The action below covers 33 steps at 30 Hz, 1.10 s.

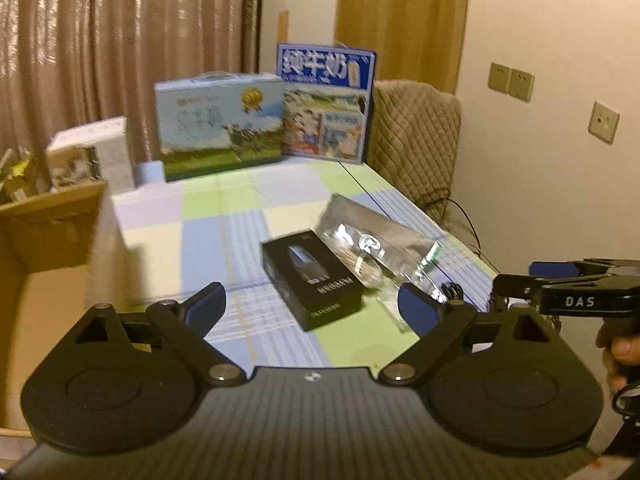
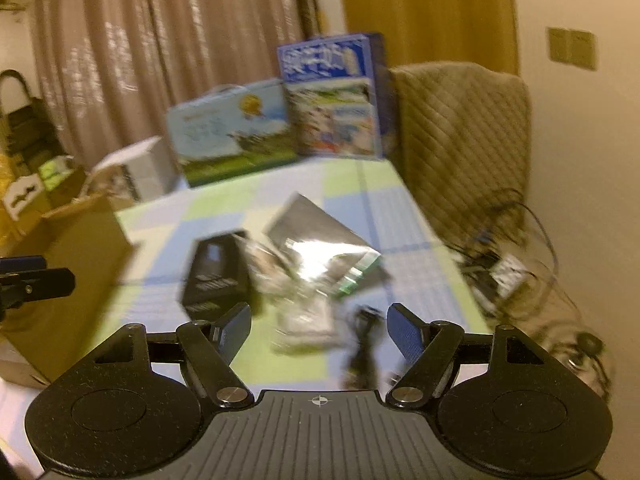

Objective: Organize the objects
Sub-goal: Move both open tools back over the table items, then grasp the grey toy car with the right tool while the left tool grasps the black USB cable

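A black box [image 1: 314,280] lies on the checked tablecloth [image 1: 224,232], with a shiny silver packet [image 1: 372,236] to its right. My left gripper [image 1: 312,304] is open and empty, just above and in front of the black box. My right gripper [image 2: 318,328] is open and empty over a clear plastic bag [image 2: 304,320] and a black cable [image 2: 364,344]. The black box [image 2: 218,276] and the silver packet [image 2: 320,240] show blurred ahead of it. The right gripper also shows at the right edge of the left wrist view [image 1: 560,276].
An open cardboard box [image 1: 44,248] stands at the table's left edge. Two milk cartons [image 1: 220,128] [image 1: 326,100] and a white box [image 1: 100,148] stand at the back. A padded chair [image 1: 412,140] and cables [image 2: 504,264] are to the right.
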Motion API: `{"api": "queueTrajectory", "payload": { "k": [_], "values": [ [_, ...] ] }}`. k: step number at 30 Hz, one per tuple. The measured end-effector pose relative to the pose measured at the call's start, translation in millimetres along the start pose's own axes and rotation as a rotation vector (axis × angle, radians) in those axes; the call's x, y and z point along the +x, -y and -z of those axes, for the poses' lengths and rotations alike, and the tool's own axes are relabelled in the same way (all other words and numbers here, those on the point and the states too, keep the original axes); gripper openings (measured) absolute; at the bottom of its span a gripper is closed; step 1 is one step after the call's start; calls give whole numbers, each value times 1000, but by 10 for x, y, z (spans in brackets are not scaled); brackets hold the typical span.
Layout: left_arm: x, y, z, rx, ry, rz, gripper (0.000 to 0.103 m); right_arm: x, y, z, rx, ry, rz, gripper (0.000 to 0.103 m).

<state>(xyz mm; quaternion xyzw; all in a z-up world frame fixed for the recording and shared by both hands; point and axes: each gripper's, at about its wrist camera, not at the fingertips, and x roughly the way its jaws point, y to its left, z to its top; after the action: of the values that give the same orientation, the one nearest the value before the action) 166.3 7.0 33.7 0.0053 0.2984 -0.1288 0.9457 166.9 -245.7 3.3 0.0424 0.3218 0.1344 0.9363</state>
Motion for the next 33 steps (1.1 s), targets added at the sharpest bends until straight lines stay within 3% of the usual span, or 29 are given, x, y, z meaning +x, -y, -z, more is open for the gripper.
{"api": "queueTrajectory", "payload": {
  "k": [10,16,22,23,24,28,33],
  "values": [
    [515,109,307,-1,-70,35,96,251,400,135,58,-72,121,72],
    [701,35,396,-35,-100,53,96,514,483,153,103,-125,147,70],
    [755,36,427,-32,-118,72,96,773,533,206,115,-178,165,52],
    [756,33,428,-32,-119,73,96,795,542,201,119,-178,170,44],
    [756,30,427,-34,-120,74,96,816,540,193,115,-182,172,28],
    [759,19,429,-45,-123,78,96,872,465,180,102,-201,112,27],
    [758,-6,437,-47,-131,75,96,921,242,217,67,-247,-49,27]
  ]
}}
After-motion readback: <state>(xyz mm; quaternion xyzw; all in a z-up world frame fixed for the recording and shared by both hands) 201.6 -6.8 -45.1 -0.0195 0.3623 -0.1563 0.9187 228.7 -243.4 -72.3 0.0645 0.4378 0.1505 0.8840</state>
